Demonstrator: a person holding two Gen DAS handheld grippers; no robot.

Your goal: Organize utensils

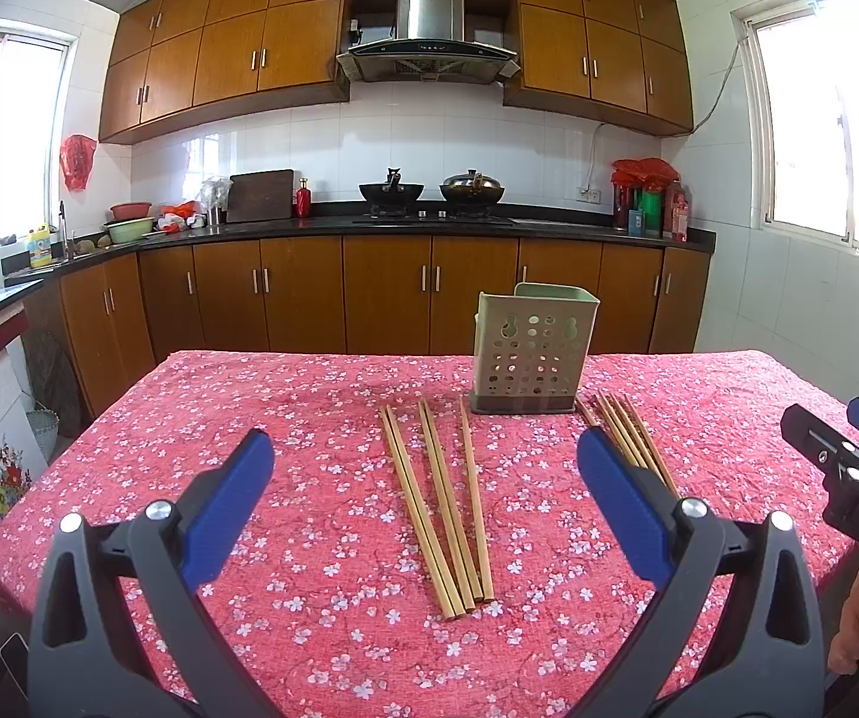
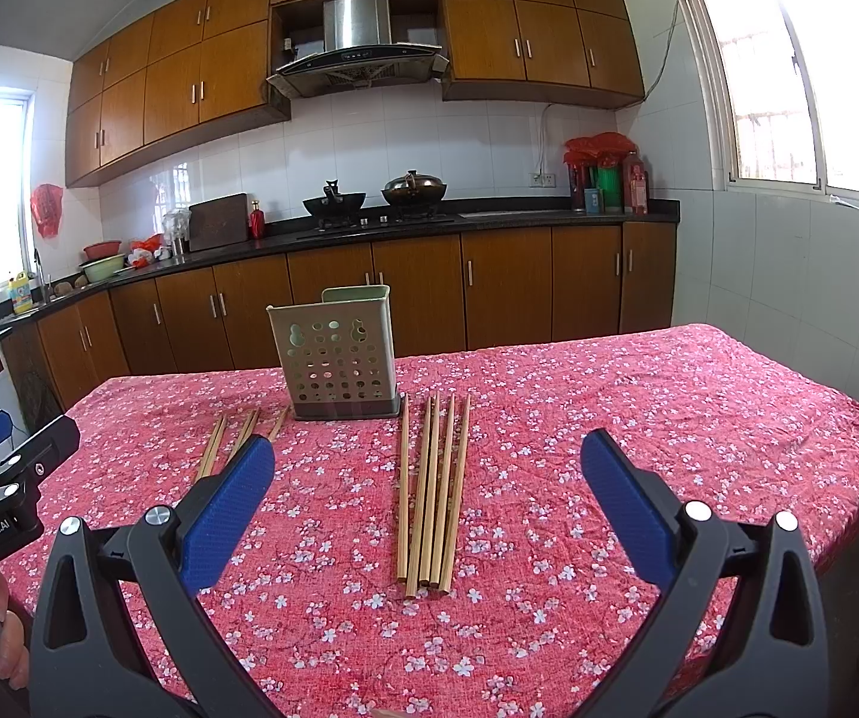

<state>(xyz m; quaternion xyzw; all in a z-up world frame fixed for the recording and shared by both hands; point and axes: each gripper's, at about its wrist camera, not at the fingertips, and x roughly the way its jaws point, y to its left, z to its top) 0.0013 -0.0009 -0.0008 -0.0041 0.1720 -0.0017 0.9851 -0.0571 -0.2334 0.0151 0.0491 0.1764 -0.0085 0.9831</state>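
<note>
STEP: start, nothing loaded; we hold left gripper and right gripper spread wide, empty | OBJECTS: left chopsticks and right chopsticks lie flat on the tablecloth, flanking perforated holder | NEXT: we judge a narrow pinch, upright insertion | TEXT: "GenRobot.AI", "DAS"

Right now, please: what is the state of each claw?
Left claw: open, holding nothing, above the tablecloth.
Right claw: open, holding nothing.
</note>
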